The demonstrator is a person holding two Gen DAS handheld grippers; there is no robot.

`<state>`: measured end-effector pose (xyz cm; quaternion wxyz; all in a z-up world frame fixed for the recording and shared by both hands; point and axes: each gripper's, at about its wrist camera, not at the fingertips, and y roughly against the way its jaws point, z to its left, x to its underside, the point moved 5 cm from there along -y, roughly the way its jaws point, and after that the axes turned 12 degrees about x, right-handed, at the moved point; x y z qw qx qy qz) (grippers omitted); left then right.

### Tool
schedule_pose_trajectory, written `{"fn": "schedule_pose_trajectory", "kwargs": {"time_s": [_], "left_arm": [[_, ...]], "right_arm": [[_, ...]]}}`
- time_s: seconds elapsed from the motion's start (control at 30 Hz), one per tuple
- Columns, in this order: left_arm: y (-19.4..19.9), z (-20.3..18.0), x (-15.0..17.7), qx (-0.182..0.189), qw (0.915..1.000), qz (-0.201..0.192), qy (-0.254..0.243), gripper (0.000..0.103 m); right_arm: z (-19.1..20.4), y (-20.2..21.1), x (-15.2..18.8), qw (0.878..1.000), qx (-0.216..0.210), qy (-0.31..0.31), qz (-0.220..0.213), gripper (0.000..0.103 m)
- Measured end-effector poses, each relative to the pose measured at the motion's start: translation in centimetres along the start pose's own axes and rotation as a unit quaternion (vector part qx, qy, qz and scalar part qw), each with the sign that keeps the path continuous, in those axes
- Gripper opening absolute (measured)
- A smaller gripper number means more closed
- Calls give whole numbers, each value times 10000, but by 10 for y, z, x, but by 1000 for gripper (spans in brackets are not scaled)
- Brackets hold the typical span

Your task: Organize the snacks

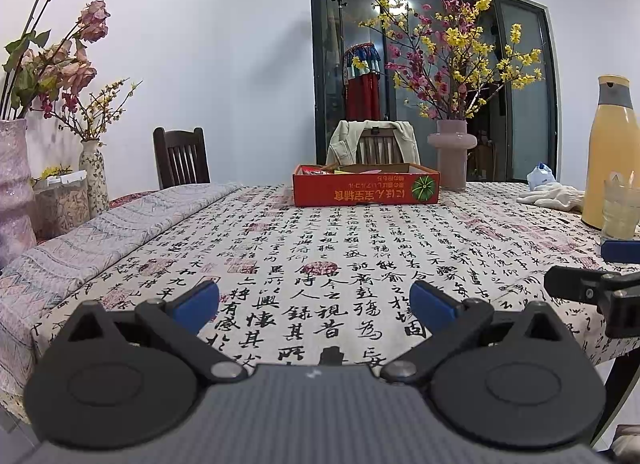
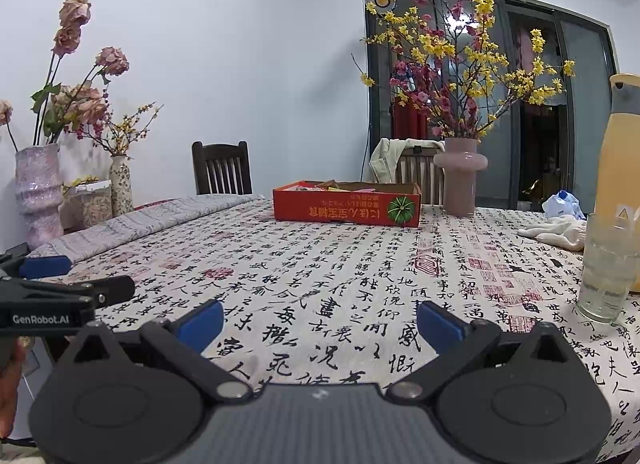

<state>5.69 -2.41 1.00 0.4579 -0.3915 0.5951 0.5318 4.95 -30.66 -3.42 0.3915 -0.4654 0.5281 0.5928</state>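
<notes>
Across the calligraphy tablecloth (image 1: 320, 232), the red snack box (image 1: 366, 189) sat far side, contents mostly hidden; your left gripper (image 1: 314, 306) and right gripper (image 2: 320, 326) gaped, holding nothing.

A home dining room: patterned cloth (image 1: 320, 248) over the bench, wooden chairs (image 1: 182, 156), flower vases (image 2: 460, 180), a glass door (image 1: 520, 84).

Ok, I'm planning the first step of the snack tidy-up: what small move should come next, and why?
Probably bring both tongs forward toward the red box at the far side of the table. The left tongs and right tongs are open and empty near the table's near edge, and the snacks seem to sit in that box.
</notes>
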Motion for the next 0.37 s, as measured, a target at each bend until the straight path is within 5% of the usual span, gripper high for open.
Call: {"fn": "schedule_pose_trajectory", "kwargs": {"time_s": [0.37], "left_arm": [[1, 0, -1, 42, 10000, -26, -20, 103]], "right_arm": [[1, 0, 0, 10000, 2, -3, 1, 103]]}}
